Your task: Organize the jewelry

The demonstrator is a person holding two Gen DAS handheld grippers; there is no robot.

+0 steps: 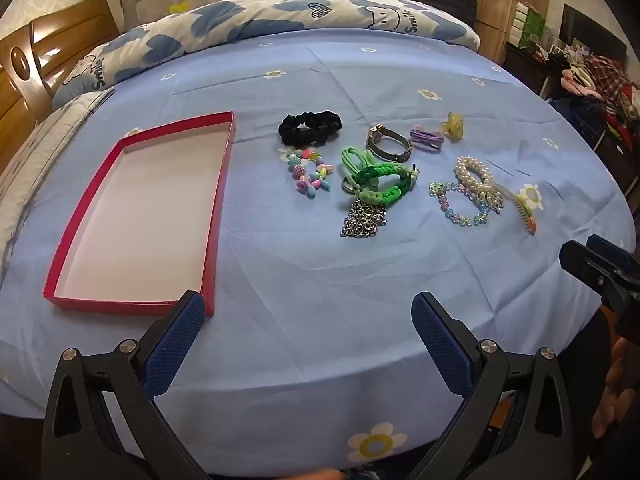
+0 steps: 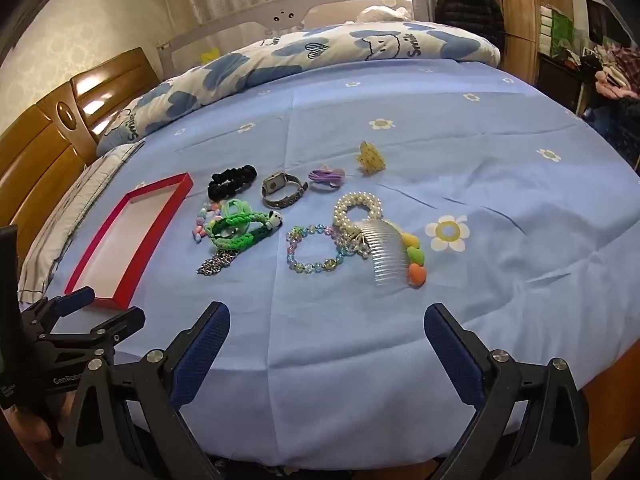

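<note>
An empty red tray (image 1: pixel 218 216) (image 2: pixel 120 292) with a white floor lies on the blue bedsheet at the left. To its right the jewelry is spread out: a black scrunchie (image 1: pixel 310 127) (image 2: pixel 232 181), a pastel bead bracelet (image 1: pixel 310 174), a green braided band (image 1: pixel 384 184) (image 2: pixel 236 229) over a metal chain (image 1: pixel 364 218), a watch (image 1: pixel 388 142) (image 2: pixel 280 187), a purple hair tie (image 1: pixel 427 139) (image 2: pixel 326 176), a yellow claw clip (image 1: pixel 454 126) (image 2: pixel 370 157), a pearl scrunchie (image 1: pixel 476 178) (image 2: pixel 358 210), a clear bead bracelet (image 1: pixel 460 204) (image 2: pixel 316 249) and a comb (image 2: pixel 390 256). My left gripper (image 1: pixel 308 310) and right gripper (image 2: pixel 327 320) hover open near the bed's front edge, both empty.
A folded quilt (image 1: pixel 280 20) with blue hearts lies along the far side of the bed. A wooden headboard (image 1: pixel 24 80) stands at the left. Cluttered dark shelves (image 1: pixel 580 76) sit at the right. The blue sheet (image 2: pixel 500 220) spreads right of the comb.
</note>
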